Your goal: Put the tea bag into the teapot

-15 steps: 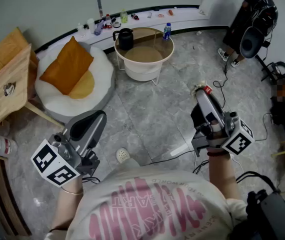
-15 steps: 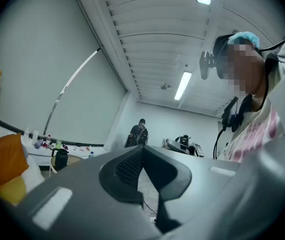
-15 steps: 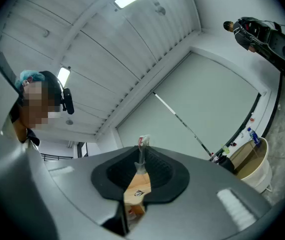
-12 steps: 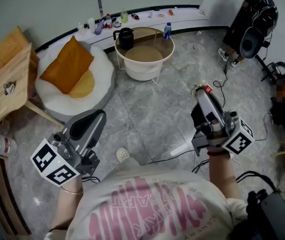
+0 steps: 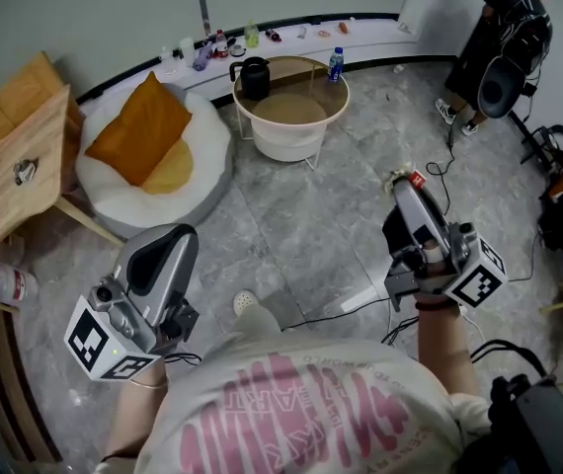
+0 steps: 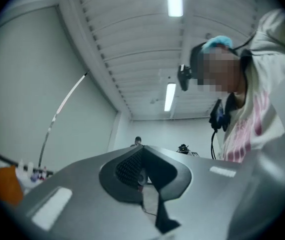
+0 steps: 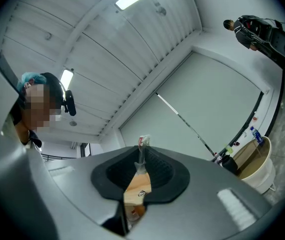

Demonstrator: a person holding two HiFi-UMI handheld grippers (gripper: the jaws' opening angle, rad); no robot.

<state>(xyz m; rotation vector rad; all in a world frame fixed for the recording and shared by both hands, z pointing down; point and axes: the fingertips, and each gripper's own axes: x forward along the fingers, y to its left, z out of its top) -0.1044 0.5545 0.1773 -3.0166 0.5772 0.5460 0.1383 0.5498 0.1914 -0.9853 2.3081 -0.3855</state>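
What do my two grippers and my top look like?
Both the left gripper and the right gripper are smooth grey tapered shells with black ribbed pads; each carries a white cube with black square markers. The top is white with pink lettering.

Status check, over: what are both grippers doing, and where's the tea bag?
Right gripper shut on the tea bag. Left gripper shut, empty. Teapot far off on the round table. Cable on floor near the feet.

teapot: black | tea bag: tan (tag: red-white) | cushion: orange | floor: grey, marble-veined
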